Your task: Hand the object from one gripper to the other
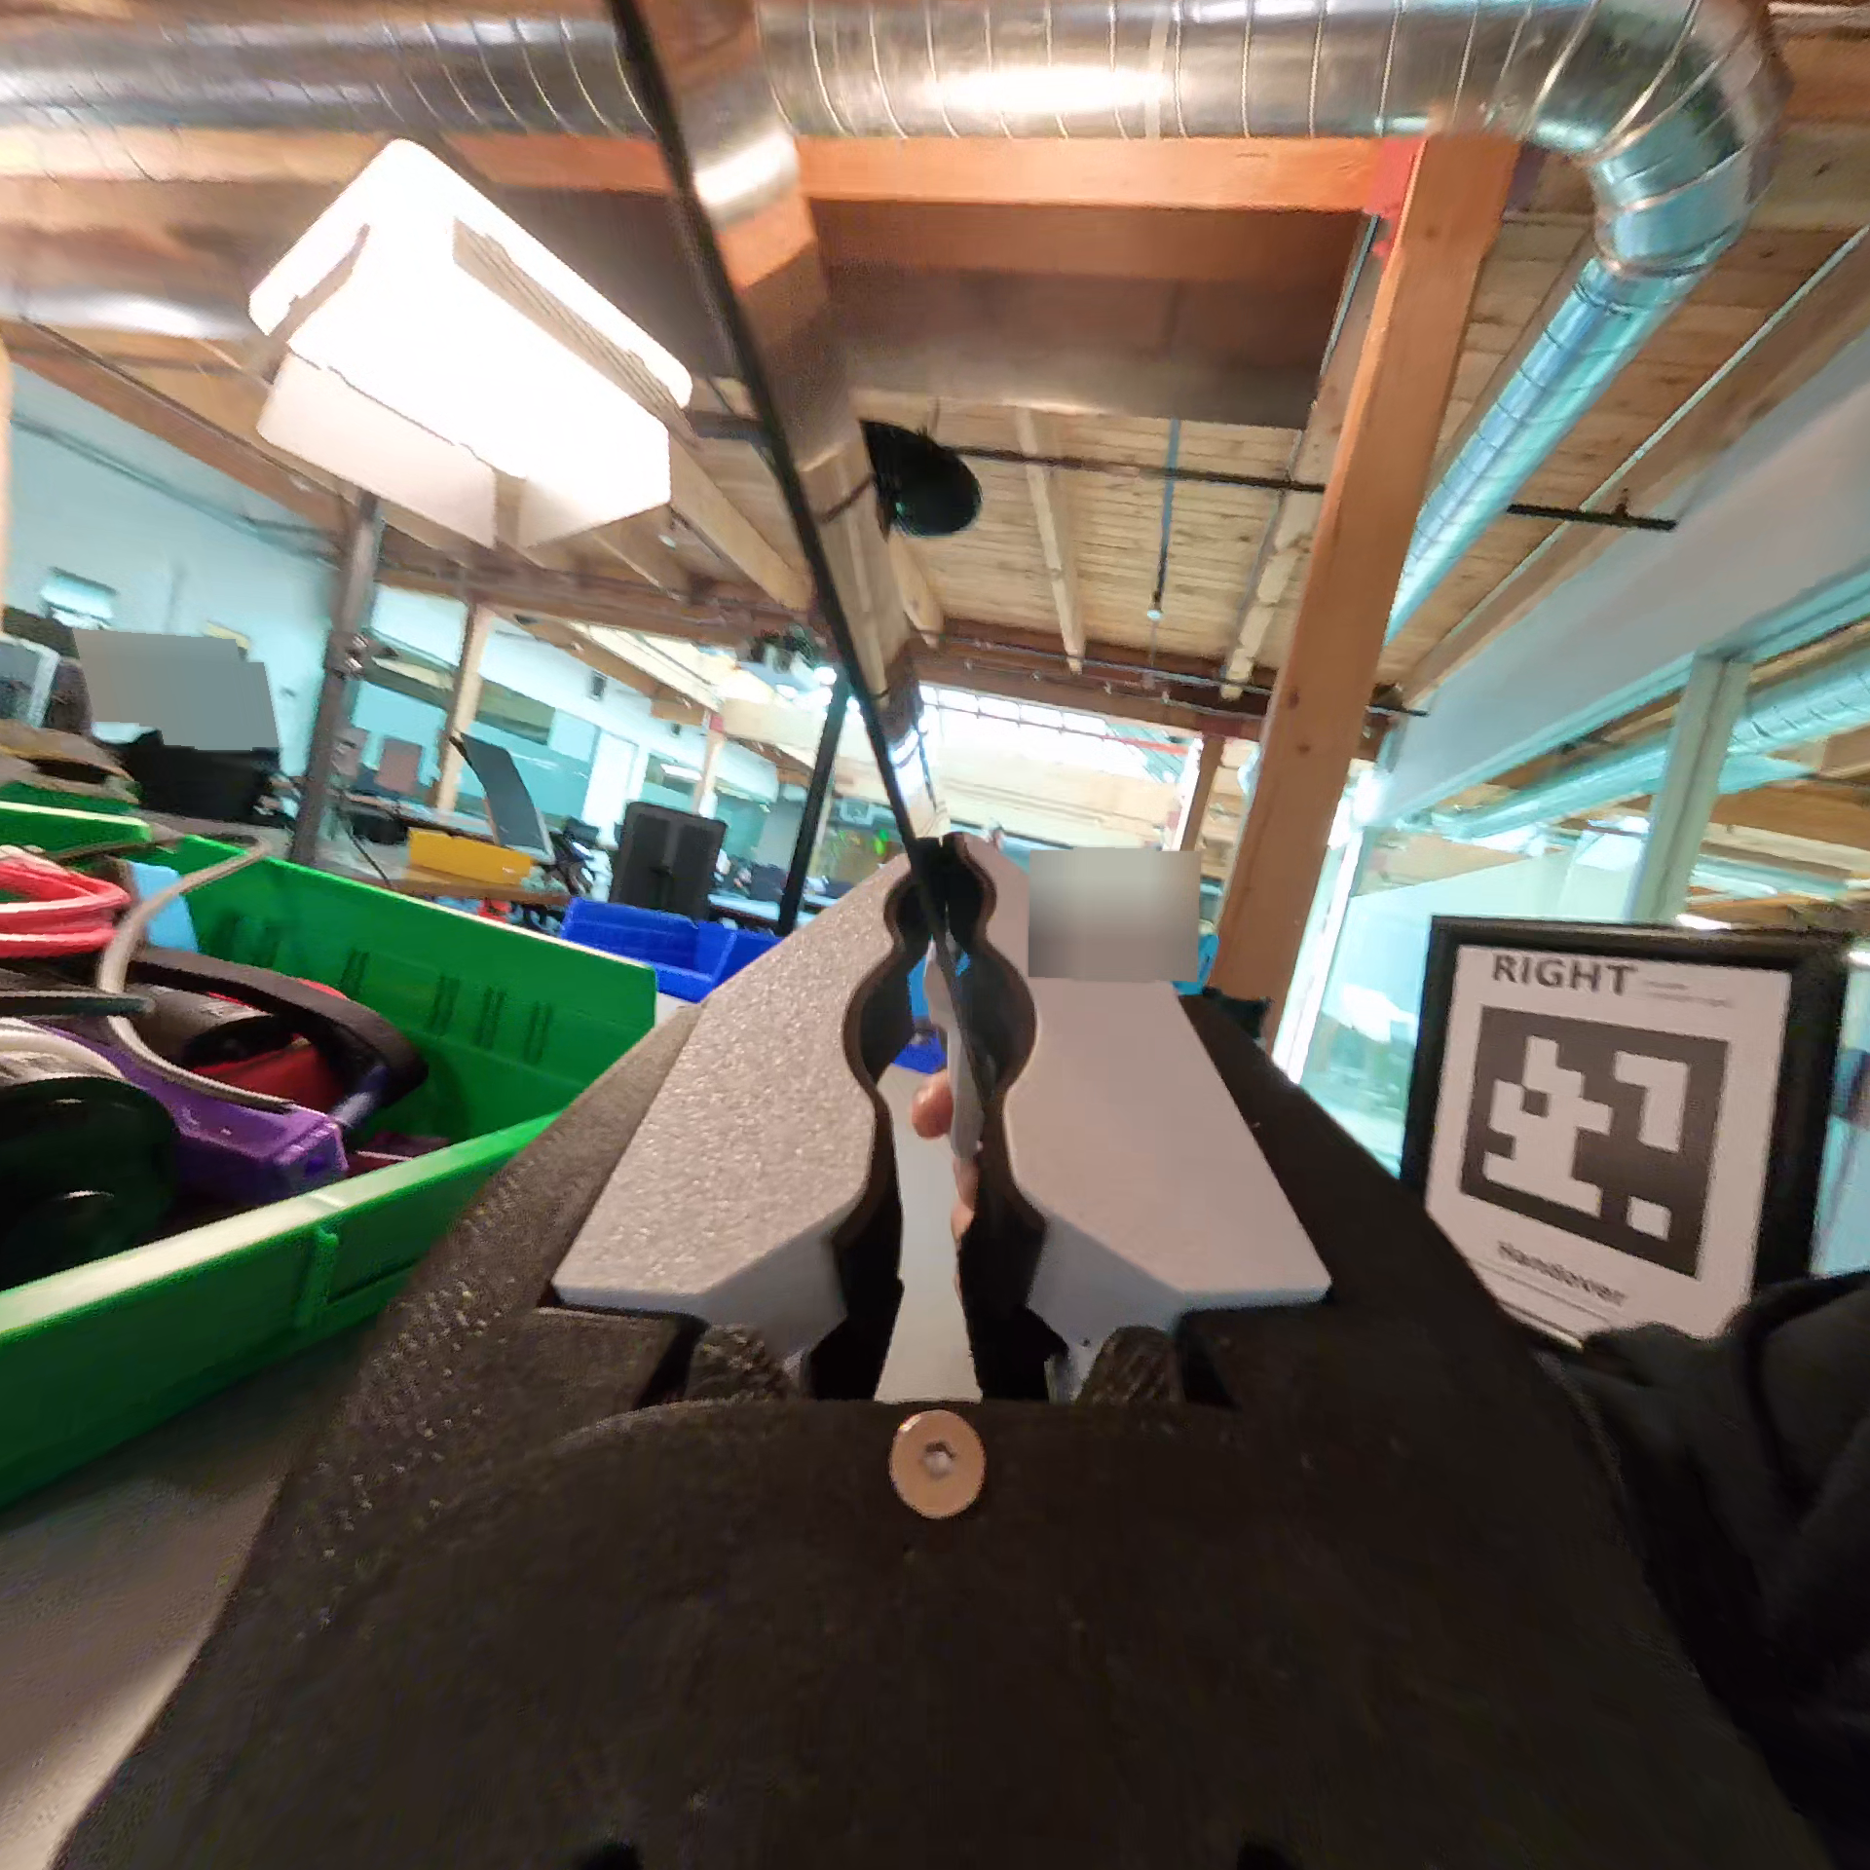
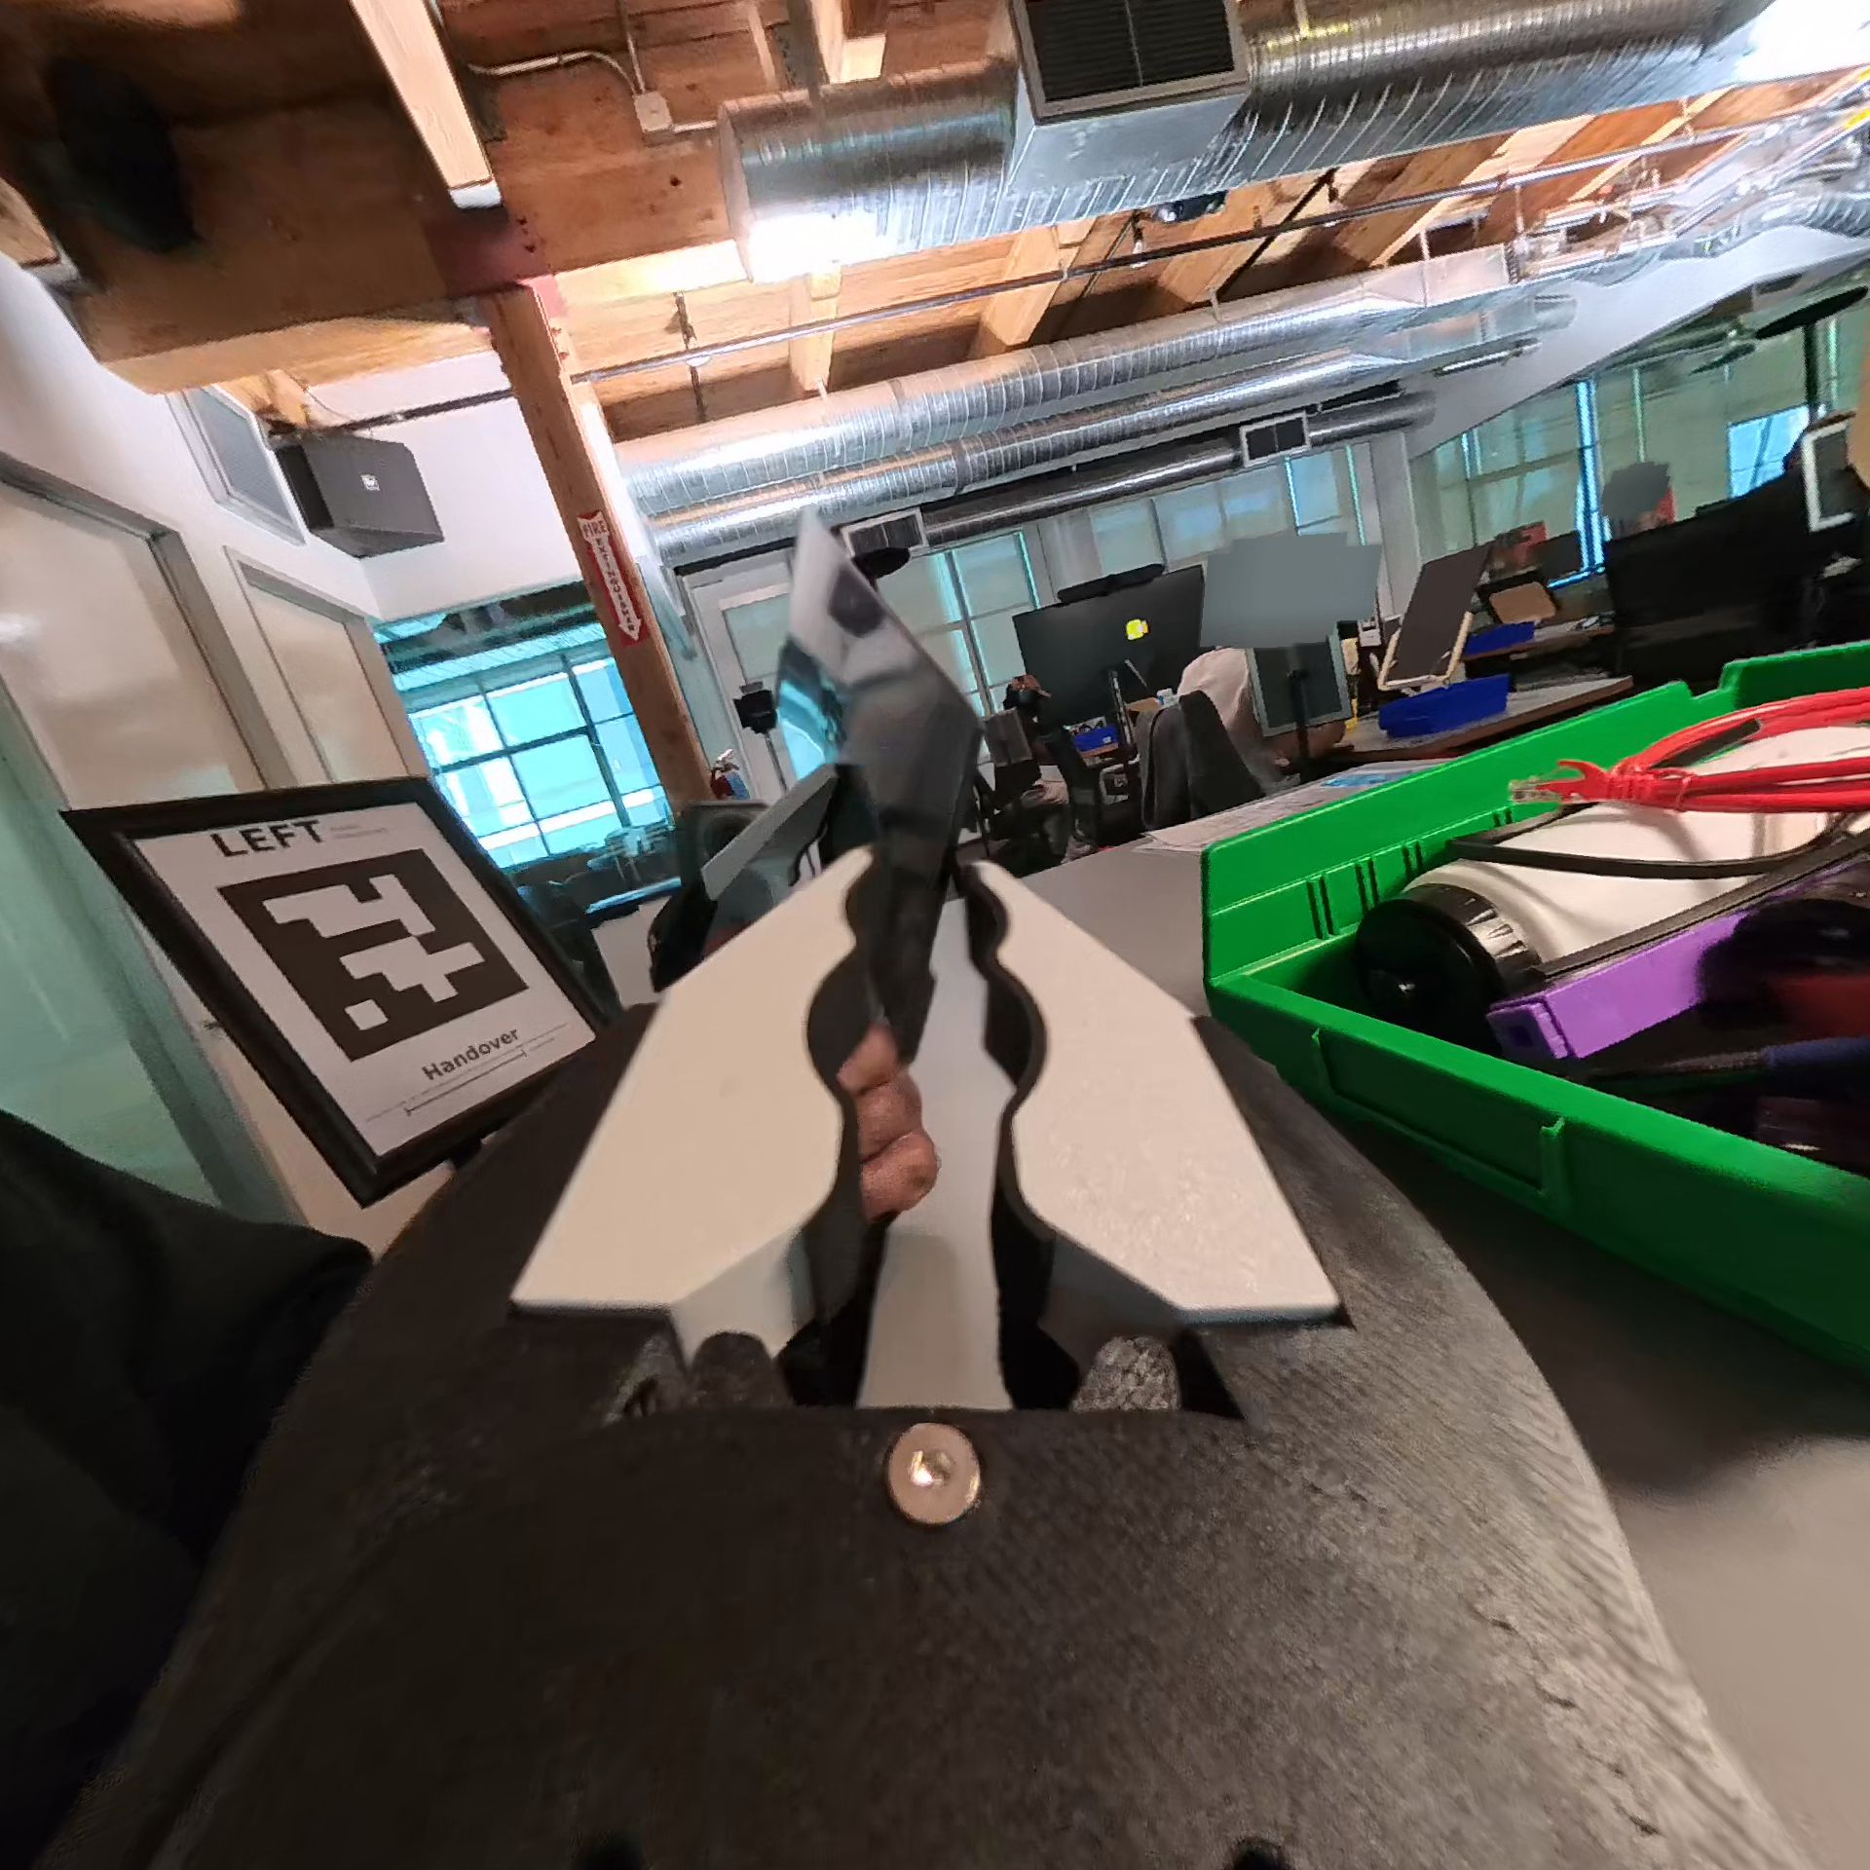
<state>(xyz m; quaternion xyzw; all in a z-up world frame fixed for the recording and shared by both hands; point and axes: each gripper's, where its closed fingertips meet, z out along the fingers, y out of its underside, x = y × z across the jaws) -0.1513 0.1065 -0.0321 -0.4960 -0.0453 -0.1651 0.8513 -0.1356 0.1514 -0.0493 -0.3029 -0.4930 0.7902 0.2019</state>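
A thin dark glossy sheet (image 1: 759, 304) stands edge-on in the left wrist view. It runs from my left gripper (image 1: 941, 860) up to the top of the frame. That gripper is shut on it near the fingertips. In the right wrist view the same sheet (image 2: 890, 729) rises tilted between the fingers of my right gripper (image 2: 921, 870). Those jaws flank its lower end with a gap showing on the right side. The left gripper (image 2: 759, 860) shows behind it, to the left. A person's fingers (image 2: 890, 1133) show between the right jaws.
A green bin (image 1: 425, 1022) of cables and parts sits left of the left gripper; it also shows in the right wrist view (image 2: 1417, 1042), to the right. Framed marker cards stand nearby (image 1: 1599, 1123) (image 2: 354, 971). A grey table (image 2: 1720, 1518) lies below. A dark sleeve (image 1: 1771, 1518) is close by. Across from one pair of fingers to the other is roughly 6 cm.
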